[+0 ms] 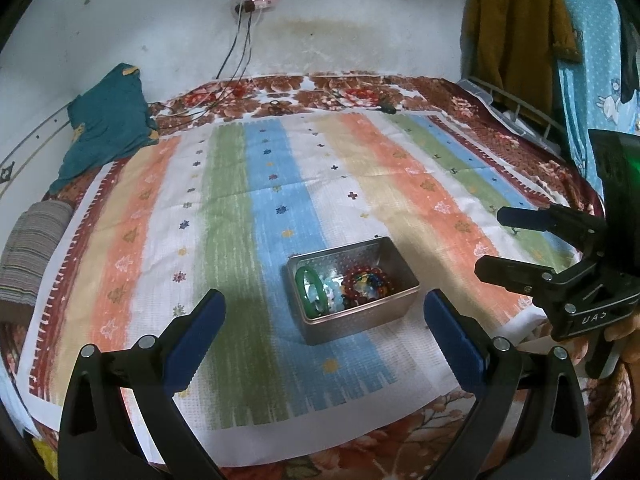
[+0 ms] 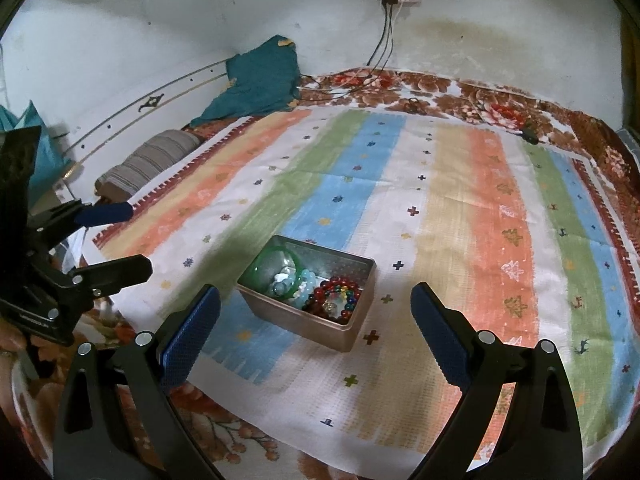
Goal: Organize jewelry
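A metal tin sits on a striped cloth spread over a bed, holding a green bangle and beaded bracelets; the left gripper and right gripper hover near it, each with its 2 blue-padded jaws spread wide apart, gripping nothing

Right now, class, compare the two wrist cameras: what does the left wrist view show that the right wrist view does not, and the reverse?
Only the left wrist view shows the mustard-brown garment hanging beside the blue patterned curtain, and the right gripper at its right edge. Only the right wrist view shows the left gripper at its left edge. Both show the rectangular metal tin of bead bracelets and a green bangle on the striped cloth, the teal pillow and both jaws open.
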Motion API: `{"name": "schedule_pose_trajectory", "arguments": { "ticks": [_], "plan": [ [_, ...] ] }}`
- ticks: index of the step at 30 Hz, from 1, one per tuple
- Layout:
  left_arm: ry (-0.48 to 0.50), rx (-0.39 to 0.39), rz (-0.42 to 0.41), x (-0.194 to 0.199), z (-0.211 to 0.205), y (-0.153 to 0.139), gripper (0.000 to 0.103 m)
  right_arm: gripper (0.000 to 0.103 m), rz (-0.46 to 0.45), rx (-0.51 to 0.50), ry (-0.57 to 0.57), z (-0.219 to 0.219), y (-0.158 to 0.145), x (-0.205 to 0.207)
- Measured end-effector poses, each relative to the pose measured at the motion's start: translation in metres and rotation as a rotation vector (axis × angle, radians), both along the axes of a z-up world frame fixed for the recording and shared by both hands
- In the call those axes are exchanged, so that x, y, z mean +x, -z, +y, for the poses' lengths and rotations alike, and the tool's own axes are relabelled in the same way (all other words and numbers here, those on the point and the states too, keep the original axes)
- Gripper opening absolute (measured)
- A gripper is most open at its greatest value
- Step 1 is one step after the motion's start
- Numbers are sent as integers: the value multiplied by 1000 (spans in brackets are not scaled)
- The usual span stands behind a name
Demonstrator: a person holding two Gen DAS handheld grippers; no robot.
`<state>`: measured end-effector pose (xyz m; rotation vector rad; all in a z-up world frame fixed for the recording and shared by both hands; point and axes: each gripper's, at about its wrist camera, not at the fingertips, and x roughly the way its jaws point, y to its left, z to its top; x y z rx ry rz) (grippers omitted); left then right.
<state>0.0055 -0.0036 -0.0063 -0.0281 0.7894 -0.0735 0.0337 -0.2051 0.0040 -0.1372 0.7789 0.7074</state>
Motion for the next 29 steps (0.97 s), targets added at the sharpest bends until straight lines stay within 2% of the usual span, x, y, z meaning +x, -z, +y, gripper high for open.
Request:
{"name": "schedule_pose_trajectory", "arguments": {
  "ticks": [29],
  "plan": [
    [13,-13,-10,-2,-4,-4,97,97,-35,14,10,-3,-6,-4]
  ]
}}
